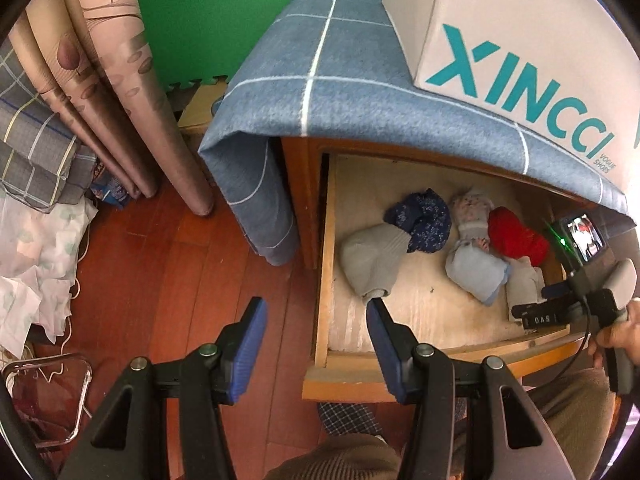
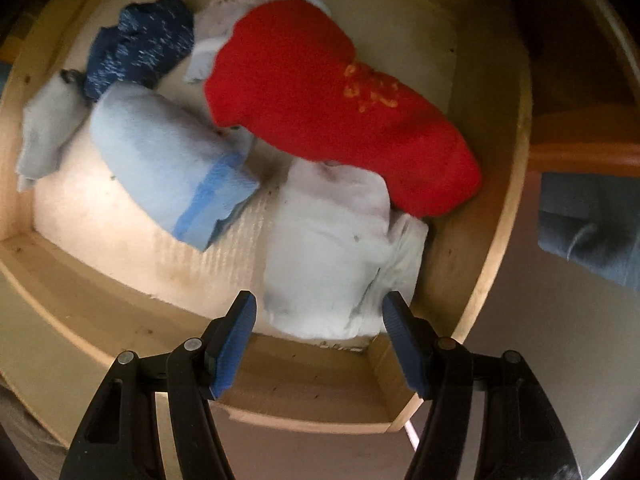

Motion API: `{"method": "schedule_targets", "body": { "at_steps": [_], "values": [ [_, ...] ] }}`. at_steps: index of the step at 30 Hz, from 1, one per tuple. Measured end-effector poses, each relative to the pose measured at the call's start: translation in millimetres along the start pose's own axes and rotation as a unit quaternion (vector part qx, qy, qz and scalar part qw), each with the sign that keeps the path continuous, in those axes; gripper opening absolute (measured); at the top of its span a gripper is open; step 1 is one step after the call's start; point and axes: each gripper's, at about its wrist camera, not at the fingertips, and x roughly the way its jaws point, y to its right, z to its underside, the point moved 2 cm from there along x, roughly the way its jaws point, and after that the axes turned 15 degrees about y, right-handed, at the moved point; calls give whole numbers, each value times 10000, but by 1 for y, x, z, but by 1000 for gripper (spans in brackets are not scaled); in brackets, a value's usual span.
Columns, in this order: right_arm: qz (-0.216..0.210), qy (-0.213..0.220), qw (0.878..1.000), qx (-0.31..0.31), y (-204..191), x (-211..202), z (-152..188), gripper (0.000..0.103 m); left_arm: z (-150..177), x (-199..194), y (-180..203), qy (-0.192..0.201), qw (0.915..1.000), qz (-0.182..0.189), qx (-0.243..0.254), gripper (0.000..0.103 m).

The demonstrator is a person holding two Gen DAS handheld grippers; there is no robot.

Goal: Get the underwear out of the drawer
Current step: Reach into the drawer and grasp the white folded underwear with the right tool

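The wooden drawer (image 1: 325,280) is pulled out and holds several rolled pieces of underwear: grey (image 1: 370,260), navy patterned (image 1: 424,220), red (image 1: 516,236), light blue (image 1: 476,272) and white (image 1: 524,284). My left gripper (image 1: 316,310) is open and points down over the drawer's left wall; its right finger tip is just in front of the grey roll, and nothing is between its fingers. In the right wrist view my right gripper (image 2: 320,310) is inside the drawer (image 2: 492,208), open. The near edge of the white roll (image 2: 332,256) lies between its fingertips, which do not press it. The red roll (image 2: 320,92) lies behind.
A blue checked cloth (image 1: 320,80) covers the cabinet top, with a white shoe box (image 1: 520,40) on it. Curtains (image 1: 120,80), bedding and a clear plastic stool (image 1: 60,392) stand to the left on the red wood floor. A person's knees show below the drawer front.
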Motion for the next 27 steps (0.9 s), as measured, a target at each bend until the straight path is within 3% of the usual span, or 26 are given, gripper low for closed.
{"method": "schedule_targets", "body": {
  "at_steps": [8,19,27],
  "values": [
    [211,-217,9994,-147,-2,23,-16,72,8,10,-7,-159,9998,-47,-87,53],
    [433,-360,9974,-460,-22,40,-30,72,13,22,-6,-314,9994,8,-133,53],
    [372,-157,9986,-345,-16,34,-20,49,17,26,-6,-380,9991,58,-188,53]
  ]
}}
